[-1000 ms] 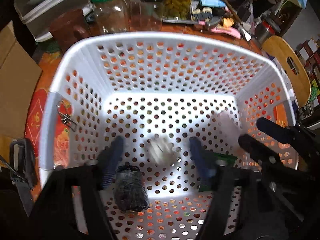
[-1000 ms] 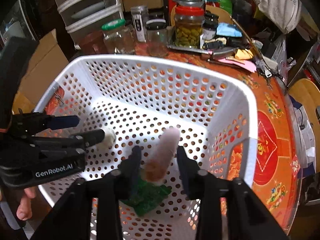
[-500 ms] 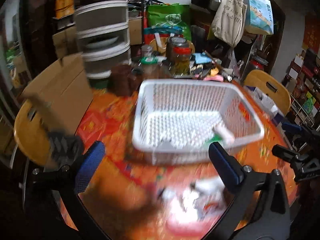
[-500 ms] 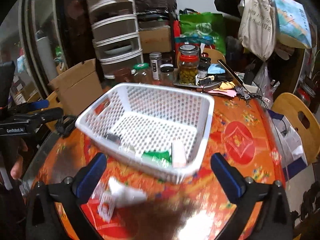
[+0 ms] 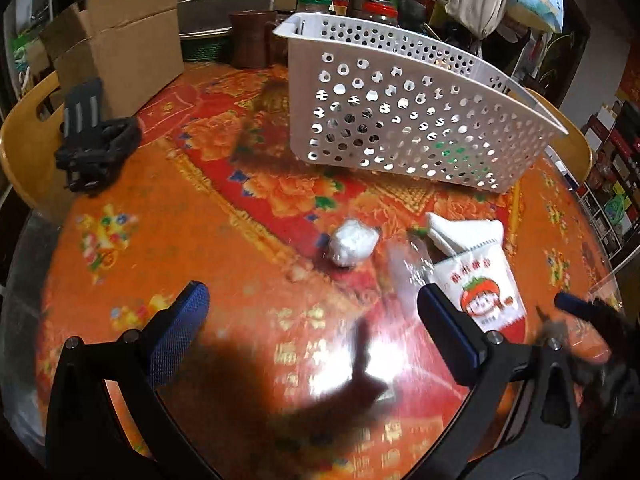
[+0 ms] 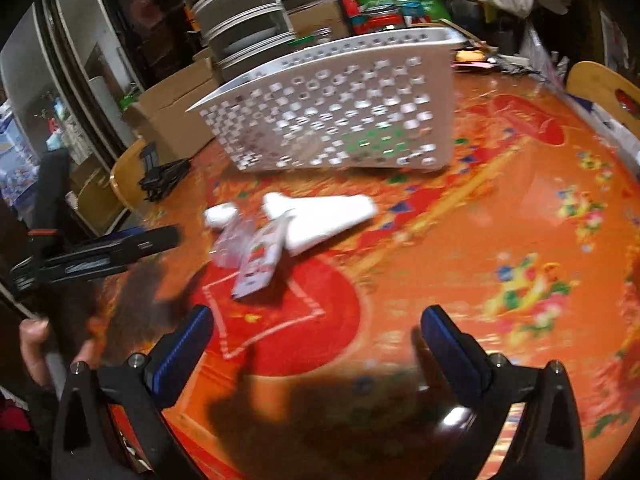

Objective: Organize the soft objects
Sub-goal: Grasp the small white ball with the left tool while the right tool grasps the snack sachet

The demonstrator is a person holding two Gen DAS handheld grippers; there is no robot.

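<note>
A white perforated basket (image 5: 400, 120) stands on the orange patterned table, also in the right wrist view (image 6: 340, 112); something green shows through its holes. In front of it lie a crumpled white ball (image 5: 352, 242), a folded white cloth (image 5: 464, 230) and a white packet with a tomato cartoon (image 5: 484, 292). The right wrist view shows the ball (image 6: 220, 216), the cloth (image 6: 320, 216) and the packet (image 6: 260, 260). My left gripper (image 5: 312, 312) is open and empty, low over the table just short of these items. My right gripper (image 6: 316, 336) is open and empty, to their right.
A black clamp-like object (image 5: 92, 136) lies at the table's left edge. Cardboard boxes (image 5: 116, 36), a brown cup (image 5: 248, 36), jars and stacked drawers (image 6: 240, 20) crowd the far side. Wooden chairs (image 6: 604, 92) stand around the table.
Both grippers have pulled out of the basket and dropped low over the table before it. The white ball, pink roll and green piece released earlier stay inside the basket.
</note>
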